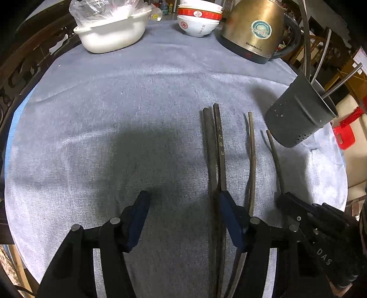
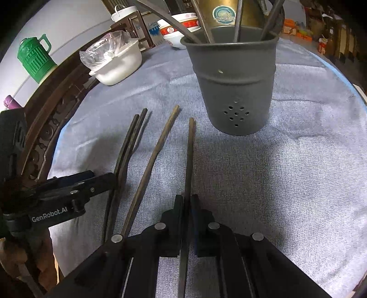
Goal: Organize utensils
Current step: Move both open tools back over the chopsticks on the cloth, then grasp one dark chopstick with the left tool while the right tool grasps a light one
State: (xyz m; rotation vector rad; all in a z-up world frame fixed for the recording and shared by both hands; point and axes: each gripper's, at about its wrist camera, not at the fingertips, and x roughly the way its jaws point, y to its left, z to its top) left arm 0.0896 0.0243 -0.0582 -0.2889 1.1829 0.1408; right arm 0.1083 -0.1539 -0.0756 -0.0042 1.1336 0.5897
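Four dark chopsticks lie on a grey cloth. A close pair point(image 1: 216, 146) point(image 2: 130, 142) lies on the left, a single one point(image 1: 252, 155) point(image 2: 156, 151) in the middle, another point(image 1: 274, 155) point(image 2: 190, 155) on the right. My right gripper point(image 2: 187, 198) point(image 1: 283, 198) is shut on the rightmost chopstick near its end. My left gripper point(image 1: 183, 197) point(image 2: 112, 178) is open, its right finger point(image 1: 226, 206) beside the pair. A grey utensil holder point(image 2: 236, 91) point(image 1: 298, 114) with several metal handles in it stands just beyond the chopsticks.
A brass kettle point(image 1: 254, 29), stacked red-and-white bowls point(image 1: 198, 20) and a white basin point(image 1: 110, 34) holding a plastic bag stand at the table's far edge. A carved wooden chair back point(image 2: 52, 114) rings the left side. A green jug point(image 2: 36, 57) stands beyond.
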